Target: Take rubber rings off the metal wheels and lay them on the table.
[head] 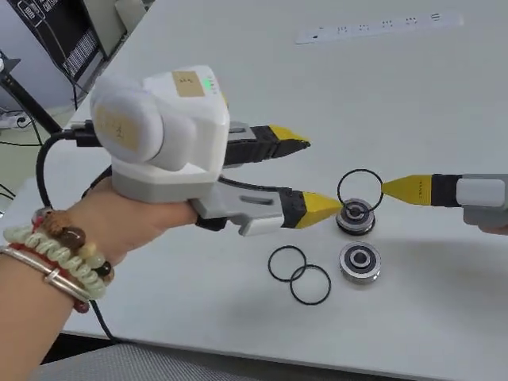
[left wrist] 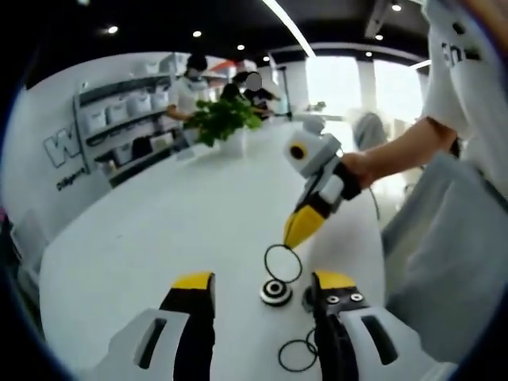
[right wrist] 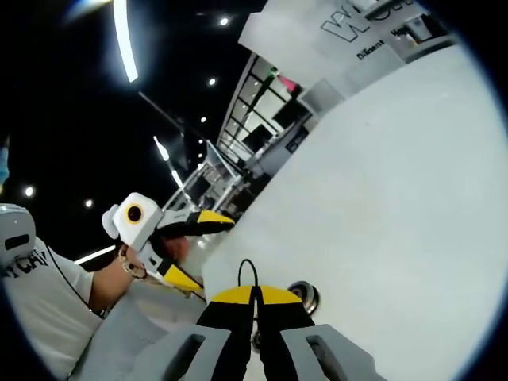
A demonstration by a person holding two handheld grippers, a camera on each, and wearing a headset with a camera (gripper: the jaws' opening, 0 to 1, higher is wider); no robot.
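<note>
My right gripper [head: 390,189] comes in from the right, shut on a thin black rubber ring [head: 359,173] that stands up just above a metal wheel [head: 355,217]. I cannot tell if the ring still touches that wheel. A second wheel [head: 359,263] lies nearer me. Two loose rings [head: 286,263] [head: 309,284] lie overlapping on the white table [head: 238,317]. My left gripper [head: 317,175] is open, its lower jaw close beside the first wheel. In the left gripper view, the wheel [left wrist: 276,292] sits between the open jaws, with the held ring [left wrist: 283,264] behind it.
A white power strip [head: 381,25] lies at the table's far edge. The table's left edge runs past a black cable [head: 44,171] and dark equipment [head: 55,32]. In the left gripper view, a green plant [left wrist: 222,117] stands far off, with people behind it.
</note>
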